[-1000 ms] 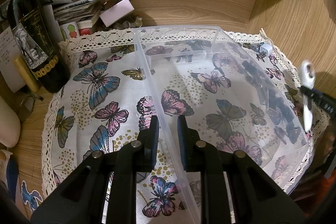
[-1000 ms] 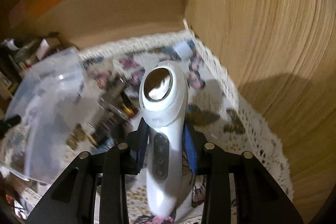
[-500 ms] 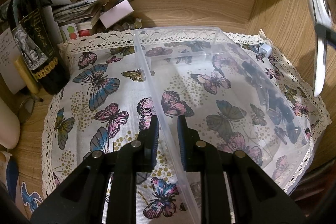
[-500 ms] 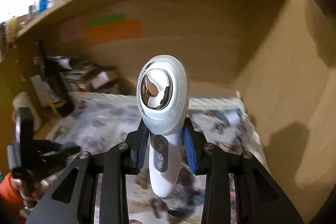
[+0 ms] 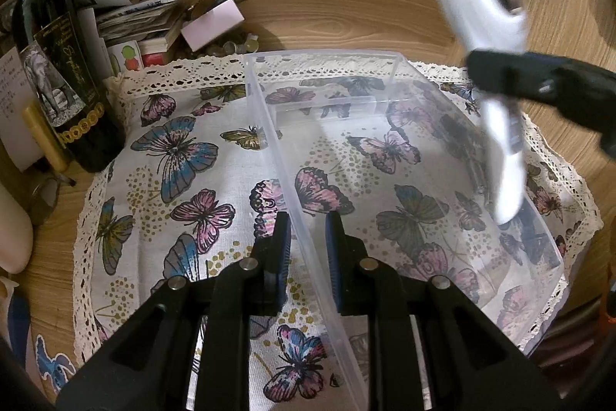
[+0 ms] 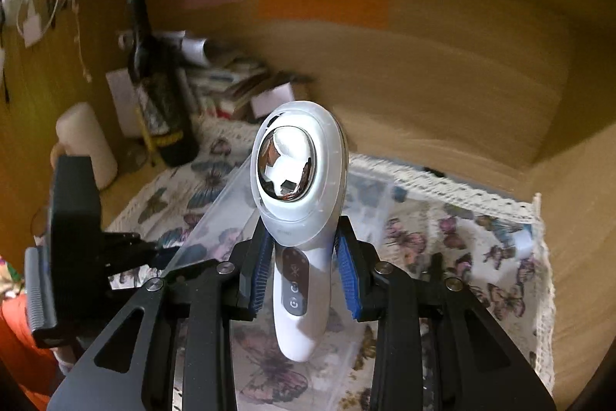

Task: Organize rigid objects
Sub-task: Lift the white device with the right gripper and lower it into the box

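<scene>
Right claw holds a white device in the air above a clear box; left claw grips the box wall.

The right claw [image 6: 304, 268] is closed on the neck of the white handheld plastic device with a round mirror-like metal head [image 6: 298, 218], lifted above the clear plastic storage box with dividers [image 5: 385, 126]. The left claw [image 5: 306, 253] is narrow and pinches the left wall of this box between its blue pads. The box stands on the white butterfly-print cloth with lace edge [image 5: 184, 180] on the wooden table [image 5: 346, 14]. A dark glass wine bottle [image 5: 65, 83] stands at the left of the cloth.
</scene>
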{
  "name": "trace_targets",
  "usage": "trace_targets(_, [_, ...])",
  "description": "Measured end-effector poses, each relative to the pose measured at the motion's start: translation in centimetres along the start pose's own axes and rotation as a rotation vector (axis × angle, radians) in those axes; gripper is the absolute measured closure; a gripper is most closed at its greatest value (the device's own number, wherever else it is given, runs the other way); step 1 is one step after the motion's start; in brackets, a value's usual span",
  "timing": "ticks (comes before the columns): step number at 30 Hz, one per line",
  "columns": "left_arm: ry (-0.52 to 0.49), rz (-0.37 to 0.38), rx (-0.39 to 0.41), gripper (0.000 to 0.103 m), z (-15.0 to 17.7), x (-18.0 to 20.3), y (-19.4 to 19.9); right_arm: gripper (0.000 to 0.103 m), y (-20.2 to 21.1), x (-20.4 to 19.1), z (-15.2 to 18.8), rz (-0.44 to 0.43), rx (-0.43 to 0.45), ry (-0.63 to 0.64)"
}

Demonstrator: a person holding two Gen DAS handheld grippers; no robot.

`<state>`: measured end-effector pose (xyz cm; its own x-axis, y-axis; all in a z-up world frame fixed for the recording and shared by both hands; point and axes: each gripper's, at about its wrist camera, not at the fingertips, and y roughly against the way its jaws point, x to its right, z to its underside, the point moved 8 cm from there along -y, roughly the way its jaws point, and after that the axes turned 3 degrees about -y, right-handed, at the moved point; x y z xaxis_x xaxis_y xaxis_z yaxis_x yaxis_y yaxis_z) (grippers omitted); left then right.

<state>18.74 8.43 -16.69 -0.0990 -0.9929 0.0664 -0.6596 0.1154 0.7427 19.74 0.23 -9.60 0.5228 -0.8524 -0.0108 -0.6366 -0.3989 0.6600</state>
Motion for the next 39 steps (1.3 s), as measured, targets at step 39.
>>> trace_targets(39, [-0.003,0.011,0.003,0.083,0.0,0.0,-0.1,0.046,-4.0,0.1,1.2,0.015,-0.196,0.077])
